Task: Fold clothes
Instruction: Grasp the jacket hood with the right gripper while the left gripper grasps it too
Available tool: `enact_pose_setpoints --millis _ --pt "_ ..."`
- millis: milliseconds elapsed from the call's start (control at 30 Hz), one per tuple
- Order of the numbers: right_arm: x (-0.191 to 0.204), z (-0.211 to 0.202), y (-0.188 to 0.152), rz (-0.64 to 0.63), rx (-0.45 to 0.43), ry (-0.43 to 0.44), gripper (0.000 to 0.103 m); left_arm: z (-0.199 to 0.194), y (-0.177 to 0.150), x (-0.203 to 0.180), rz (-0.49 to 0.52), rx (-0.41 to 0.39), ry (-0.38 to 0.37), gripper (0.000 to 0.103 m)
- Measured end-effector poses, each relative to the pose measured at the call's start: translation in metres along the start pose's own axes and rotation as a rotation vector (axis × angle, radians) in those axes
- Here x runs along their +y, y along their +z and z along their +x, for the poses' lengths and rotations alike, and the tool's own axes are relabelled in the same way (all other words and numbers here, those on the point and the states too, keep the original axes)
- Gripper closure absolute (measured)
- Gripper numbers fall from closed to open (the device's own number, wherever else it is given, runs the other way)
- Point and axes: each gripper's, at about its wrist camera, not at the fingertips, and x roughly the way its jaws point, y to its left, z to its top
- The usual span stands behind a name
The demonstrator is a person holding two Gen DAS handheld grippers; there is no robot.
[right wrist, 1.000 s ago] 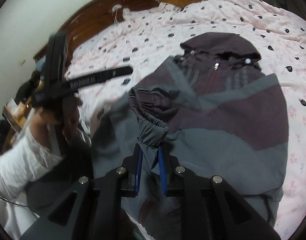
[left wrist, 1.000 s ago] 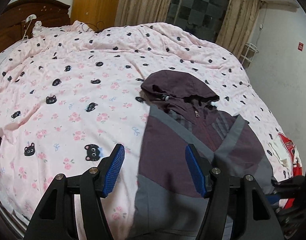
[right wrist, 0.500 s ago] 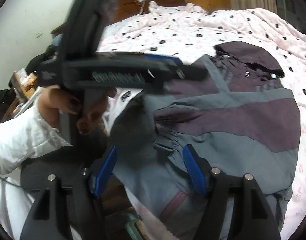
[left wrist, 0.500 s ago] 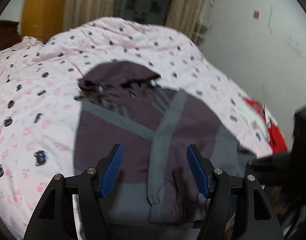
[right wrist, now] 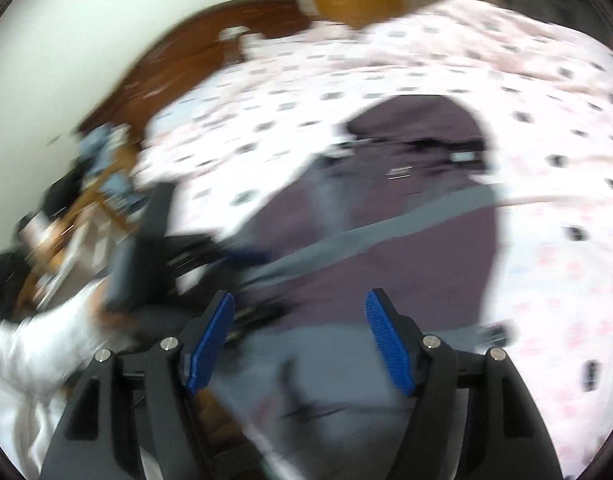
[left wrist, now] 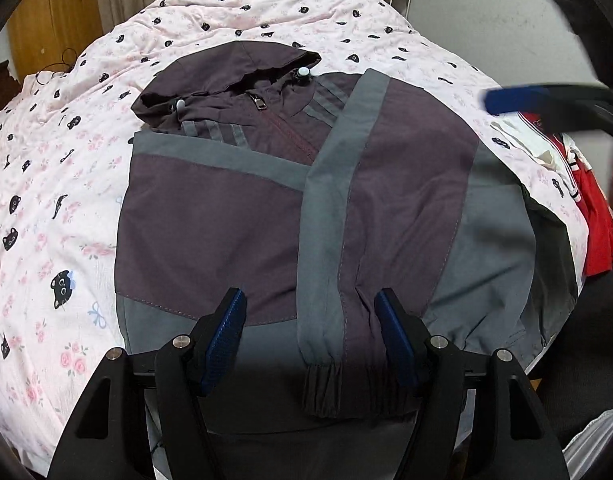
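A purple and grey hooded jacket [left wrist: 234, 216] lies front-up on the pink cat-print bed cover [left wrist: 66, 184], hood at the far end. Its right sleeve [left wrist: 330, 216] is folded across the chest, with the cuff [left wrist: 322, 384] near the front edge. My left gripper [left wrist: 312, 320] hovers open above that cuff without touching it. The right wrist view is blurred. There my right gripper [right wrist: 300, 336] hangs over the jacket [right wrist: 386, 264], its jaws opening with nothing gripped. The right gripper [left wrist: 546, 100] also shows as a blur at the upper right of the left wrist view.
A red and white garment [left wrist: 590, 208] lies at the bed's right edge. A dark wooden headboard [right wrist: 210, 44] and a cluttered bedside table [right wrist: 82, 208] stand to the left. A white-sleeved arm [right wrist: 30, 348] holds the left gripper [right wrist: 154, 248]. A wardrobe [left wrist: 50, 24] stands behind the bed.
My right gripper let go of the sleeve cuff, opened and drew back. The sleeve now lies across the jacket's front. My left gripper swung from the bed cover over the jacket's lower part.
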Motion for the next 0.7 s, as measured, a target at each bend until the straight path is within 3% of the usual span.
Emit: enact_pose_setpoints --millis 67,200,333,500,600,700 --pt "-0.024 0.021 0.012 0.052 0.067 -0.070 0.027 0.000 0.001 0.001 -0.001 0.003 -0.005 0.041" --pt "-0.057 0.071 0.010 0.086 0.212 -0.127 0.029 0.001 0.001 0.003 -0.004 0.004 -0.010 0.041" --pt "-0.047 0.078 0.006 0.034 0.233 -0.129 0.027 -0.003 0.003 0.006 -0.031 0.010 -0.023 0.041" --pt "-0.035 0.029 0.036 -0.036 0.130 -0.033 0.028 -0.045 0.025 0.038 -0.105 -0.112 -0.043 0.041" --pt "-0.054 -0.004 0.067 -0.029 0.041 -0.009 0.028 -0.055 0.051 0.078 -0.187 -0.177 -0.024 0.041" --pt "-0.091 -0.009 0.097 0.050 -0.002 -0.011 0.028 -0.033 0.087 0.130 -0.305 -0.151 0.057 0.041"
